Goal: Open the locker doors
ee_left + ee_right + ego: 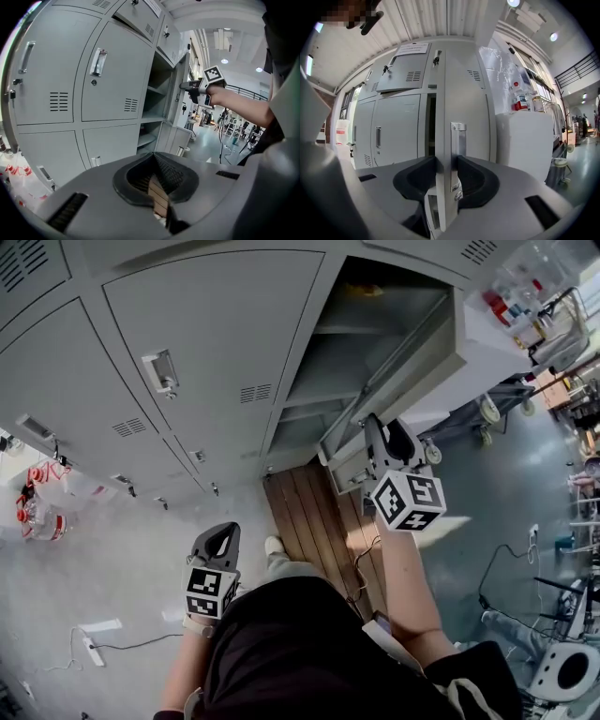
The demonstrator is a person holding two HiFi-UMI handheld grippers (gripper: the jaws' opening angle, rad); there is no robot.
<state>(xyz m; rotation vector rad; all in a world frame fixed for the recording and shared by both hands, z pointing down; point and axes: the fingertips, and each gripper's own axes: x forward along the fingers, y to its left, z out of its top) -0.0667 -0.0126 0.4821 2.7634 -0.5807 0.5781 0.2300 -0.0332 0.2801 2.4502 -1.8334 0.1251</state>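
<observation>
The open locker door (471, 93) stood edge-on inside my right gripper (446, 164), whose pads were pressed on its edge beside the handle (458, 140). My left gripper (154, 164) was closed and empty, facing the shut lockers (112, 79).

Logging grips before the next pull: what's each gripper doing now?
Left gripper: closed, empty.
Right gripper: closed on the open locker door at its handle edge.
</observation>
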